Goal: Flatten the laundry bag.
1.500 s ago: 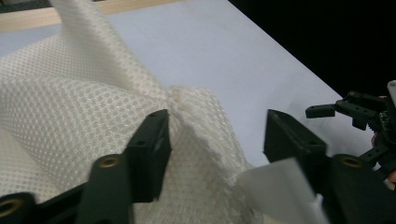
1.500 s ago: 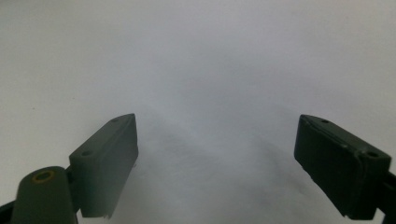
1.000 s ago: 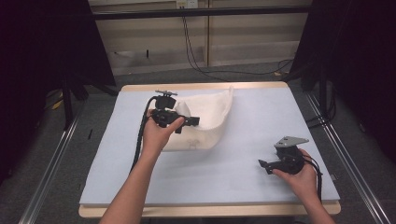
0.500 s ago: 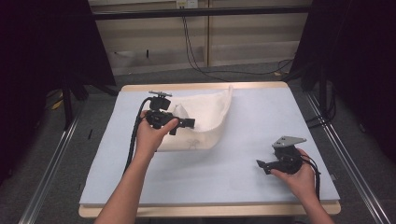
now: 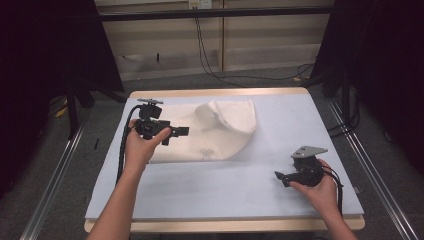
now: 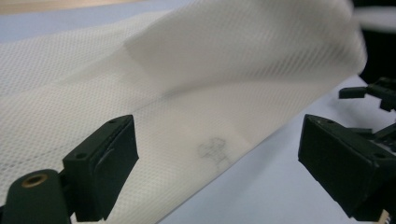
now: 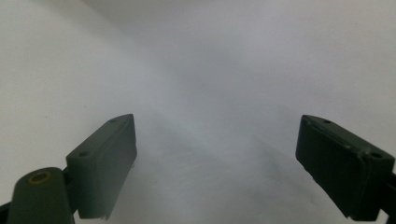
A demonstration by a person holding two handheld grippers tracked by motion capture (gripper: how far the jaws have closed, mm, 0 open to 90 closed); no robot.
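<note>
Pale blue table (image 5: 210, 190) carries the white mesh garment (image 5: 215, 135) folded toward its far left. My left claw (image 5: 176, 132) hovers spread over its edge while my right claw (image 5: 280, 176) waits, also spread, well apart. Biting too shallow, I might snag one layer and drag the fold open.

Light is coming down from overhead and hitting the table (image 5: 220, 190) evenly, while both sides of the room are sinking into near black. Shadows under the hands are staying soft and faint. Up close, the white cloth (image 6: 140, 107) is showing its mesh sharply in the middle but blurring toward the top right corner. The right gripper view is looking washed out and hazy, probably too close to focus, with grey jaws going soft.
</note>
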